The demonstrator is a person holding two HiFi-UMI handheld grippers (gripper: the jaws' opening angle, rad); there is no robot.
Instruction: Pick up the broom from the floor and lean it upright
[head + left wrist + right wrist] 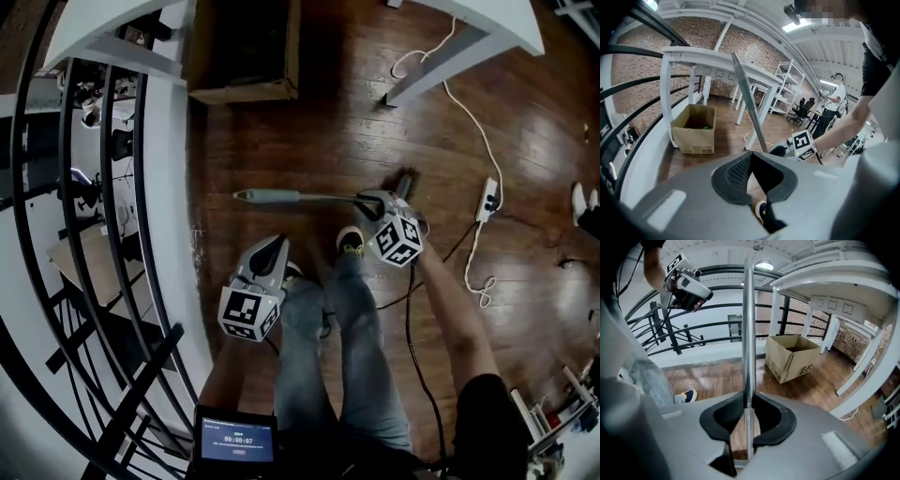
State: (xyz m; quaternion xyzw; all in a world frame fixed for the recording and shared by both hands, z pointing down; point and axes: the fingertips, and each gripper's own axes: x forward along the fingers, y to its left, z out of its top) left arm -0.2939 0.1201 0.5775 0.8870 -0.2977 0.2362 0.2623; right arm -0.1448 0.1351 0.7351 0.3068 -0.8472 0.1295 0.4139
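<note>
The broom's metal handle (281, 196), with a grey-green grip at its left end, hangs above the wooden floor in the head view. My right gripper (372, 205) is shut on the handle near its right end. In the right gripper view the pole (749, 333) runs straight up between the pads of that gripper (748, 401). My left gripper (271, 247) is lower left of the handle, apart from it, with its jaw tips together and nothing between them. From the left gripper (750, 155) the handle (749, 103) slants up beyond the jaws, with the right gripper (782, 151) behind. The broom's head is hidden.
A cardboard box (242, 47) stands at the back beside a black railing (84, 234). A white table leg (441, 66) slants at the back right. A power strip (488, 199) and white cable lie right. The person's legs (337, 328) are between the grippers.
</note>
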